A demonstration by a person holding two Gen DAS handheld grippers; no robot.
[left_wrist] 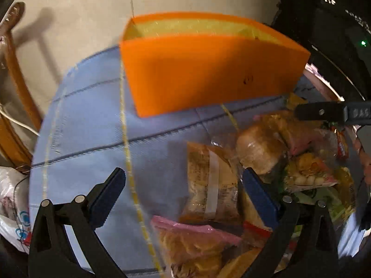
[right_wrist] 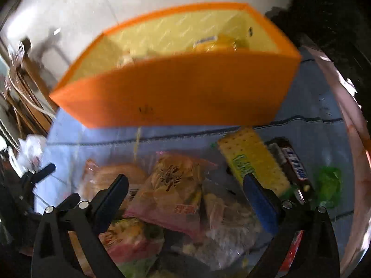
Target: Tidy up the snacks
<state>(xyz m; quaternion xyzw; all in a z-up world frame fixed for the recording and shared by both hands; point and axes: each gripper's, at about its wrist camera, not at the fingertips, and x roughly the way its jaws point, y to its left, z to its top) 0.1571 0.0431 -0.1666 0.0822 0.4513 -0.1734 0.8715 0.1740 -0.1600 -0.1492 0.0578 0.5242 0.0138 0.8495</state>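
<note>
An orange box [left_wrist: 208, 69] with a yellow inside stands on a light blue cloth [left_wrist: 92, 139]; it also shows in the right wrist view [right_wrist: 174, 92] with a few snack packs inside. A pile of snack packets [left_wrist: 266, 162] lies in front of it. My left gripper [left_wrist: 183, 185] is open above a clear-wrapped biscuit pack [left_wrist: 211, 183]. My right gripper [right_wrist: 185, 190] is open above a pink packet [right_wrist: 176, 185]. A yellow cracker pack [right_wrist: 252, 159] and a chocolate bar [right_wrist: 294, 166] lie to its right. The other gripper's finger shows at the right of the left wrist view [left_wrist: 324, 113].
A wooden chair [left_wrist: 16, 81] and a white plastic bag [left_wrist: 14, 208] stand left of the table. A green wrapper [right_wrist: 329, 183] lies near the pink table rim [right_wrist: 347, 106]. Dark equipment [left_wrist: 336, 34] sits at the back right.
</note>
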